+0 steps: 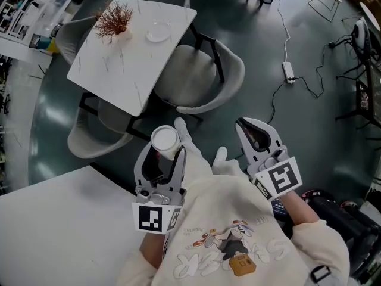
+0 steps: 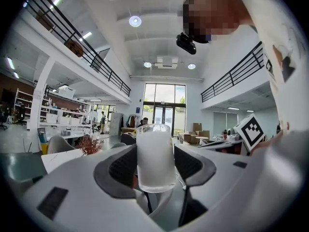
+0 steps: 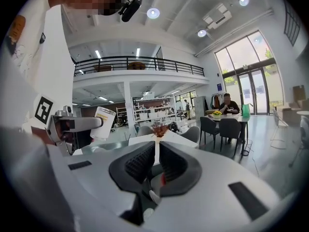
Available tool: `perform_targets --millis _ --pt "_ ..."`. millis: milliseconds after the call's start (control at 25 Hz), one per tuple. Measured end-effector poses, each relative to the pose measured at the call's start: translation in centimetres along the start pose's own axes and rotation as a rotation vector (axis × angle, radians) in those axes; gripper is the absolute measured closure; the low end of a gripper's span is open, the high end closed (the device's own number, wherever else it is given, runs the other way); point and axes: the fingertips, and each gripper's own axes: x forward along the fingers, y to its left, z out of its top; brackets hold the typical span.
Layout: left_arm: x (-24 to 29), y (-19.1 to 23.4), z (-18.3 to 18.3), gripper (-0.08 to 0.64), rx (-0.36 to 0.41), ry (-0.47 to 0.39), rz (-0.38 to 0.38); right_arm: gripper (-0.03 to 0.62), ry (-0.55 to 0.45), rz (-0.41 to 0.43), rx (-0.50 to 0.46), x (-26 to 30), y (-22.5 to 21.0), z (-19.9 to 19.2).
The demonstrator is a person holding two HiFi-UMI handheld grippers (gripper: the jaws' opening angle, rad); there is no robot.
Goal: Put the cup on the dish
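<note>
A frosted white cup (image 1: 165,140) stands upright between the jaws of the left gripper (image 1: 164,155), held off the floor in front of the person's cream sweatshirt (image 1: 232,243). The left gripper view shows the ribbed black pads (image 2: 124,167) pressed to both sides of the cup (image 2: 155,157), which is clamped low on its wall, its rim well above the jaws. The right gripper (image 1: 246,127), at 3 o'clock from the cup, is empty; its own view shows the two pads (image 3: 140,162) drawn together with only a thin slit between them and nothing in it.

The dish (image 1: 158,31), a small pale saucer, lies well away at about 12 o'clock from the cup, near the far right edge of a white marble table (image 1: 119,70). A dried red plant (image 1: 113,18) stands at 9 o'clock from the dish on the same table. Grey armchairs (image 1: 202,79) ring the table at 4 and 7 o'clock. A white counter (image 1: 53,219) fills the head view at 8 o'clock, and a power strip (image 1: 289,71) with its cable lies on the dark floor at 2 o'clock.
</note>
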Motion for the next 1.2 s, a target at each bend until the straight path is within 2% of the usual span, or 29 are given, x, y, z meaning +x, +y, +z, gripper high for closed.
perform_targets --millis 280,480,720,840,1040,1200 --pt "5.0 4.8 0.3 0.314 -0.023 0.01 -0.067 0.561 0.011 -0.022 -0.003 6.8 -0.7 1.6" --pt "8.9 10.0 1.3 0.314 -0.032 0.007 -0.093 0.561 0.013 -0.037 -0.018 13.1 -1.4 3.7" --pt "12.7 15.8 2.5 0.314 -0.1 0.0 -0.118 0.561 0.029 -0.042 -0.026 20.1 -1.1 6.0" --pt "14.4 18.2 2.9 0.314 -0.107 0.002 -0.148 0.561 0.032 -0.066 -0.02 23.2 -1.3 6.9" --pt "16.6 21.5 3.0 0.314 -0.148 0.001 -0.184 0.561 0.053 -0.093 -0.07 27.6 -1.2 7.4" --pt "18.4 22.9 2.6 0.314 -0.166 0.021 -0.22 0.561 0.059 -0.112 -0.029 30.1 -1.6 8.0"
